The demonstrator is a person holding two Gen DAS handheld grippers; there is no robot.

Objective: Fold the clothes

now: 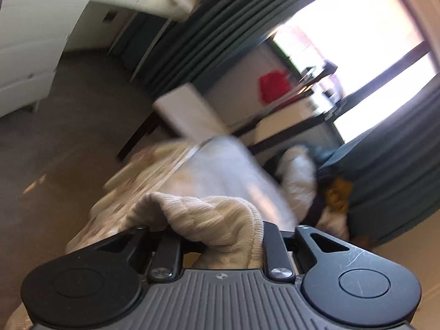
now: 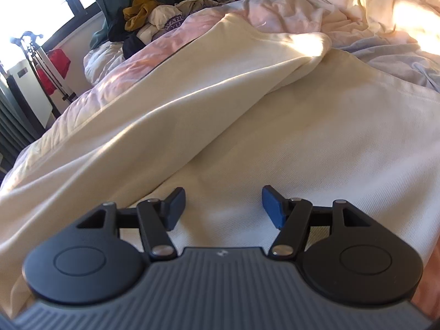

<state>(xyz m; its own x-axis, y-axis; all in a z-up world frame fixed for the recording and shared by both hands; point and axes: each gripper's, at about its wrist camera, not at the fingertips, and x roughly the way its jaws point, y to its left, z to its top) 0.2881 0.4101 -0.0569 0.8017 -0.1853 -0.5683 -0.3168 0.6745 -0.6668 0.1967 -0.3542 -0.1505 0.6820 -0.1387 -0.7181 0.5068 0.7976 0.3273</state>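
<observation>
A cream ribbed garment lies spread across the bed, with one part folded over in a long diagonal crease. My right gripper is open just above the cloth, its blue pads apart and holding nothing. My left gripper is raised and tilted, and a bunched fold of the cream garment fills the gap between its fingers and covers the fingertips. The left wrist view is blurred.
A pile of other clothes sits at the far end of the bed by the teal curtain. A rumpled duvet lies at the far right. A white cabinet, a dark table and a bright window show in the left wrist view.
</observation>
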